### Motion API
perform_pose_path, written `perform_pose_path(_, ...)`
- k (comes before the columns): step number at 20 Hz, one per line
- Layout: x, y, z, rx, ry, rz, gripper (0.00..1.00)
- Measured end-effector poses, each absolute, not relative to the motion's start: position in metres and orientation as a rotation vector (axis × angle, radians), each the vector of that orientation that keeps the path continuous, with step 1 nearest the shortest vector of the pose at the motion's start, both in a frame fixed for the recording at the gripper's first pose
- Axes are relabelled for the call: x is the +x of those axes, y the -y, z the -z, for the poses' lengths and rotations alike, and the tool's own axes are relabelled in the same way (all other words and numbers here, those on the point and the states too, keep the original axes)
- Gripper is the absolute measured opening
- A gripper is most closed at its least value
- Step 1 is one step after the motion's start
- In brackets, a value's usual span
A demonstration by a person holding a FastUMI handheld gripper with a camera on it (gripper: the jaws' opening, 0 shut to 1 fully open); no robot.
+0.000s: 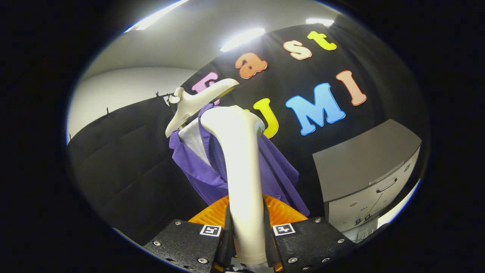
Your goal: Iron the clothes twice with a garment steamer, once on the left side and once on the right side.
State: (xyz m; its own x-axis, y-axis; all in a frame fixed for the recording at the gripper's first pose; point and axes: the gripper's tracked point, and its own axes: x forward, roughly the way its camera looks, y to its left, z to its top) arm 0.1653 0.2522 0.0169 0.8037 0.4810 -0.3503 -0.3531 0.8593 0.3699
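My gripper (247,231) is shut on the white handle of the garment steamer (242,163), which rises between the fingers and ends in a wide head beyond them. Past the steamer hangs a purple garment (273,167) with a white inner panel, on a white hanger (193,104). The steamer's head sits in front of the garment's upper middle; whether it touches the cloth is hidden.
A grey cabinet (363,167) with a drawer handle stands to the right of the garment. The booth's black cloth wall (125,159) runs behind and to the left of the garment.
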Motion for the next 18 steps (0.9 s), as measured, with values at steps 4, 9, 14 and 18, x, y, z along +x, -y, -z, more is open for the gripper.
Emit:
perform_pose_path(4,0.179,-0.268,-0.013,0.182,-0.412,-0.394,0.35)
perform_pose_path(9,0.196,-0.288,-0.007,0.052,-0.328,-0.319,0.36)
perform_pose_path(14,0.215,-0.291,0.001,-0.027,-0.207,-0.199,0.36)
perform_pose_path(18,0.217,-0.301,0.015,-0.045,-0.187,-0.181,0.36)
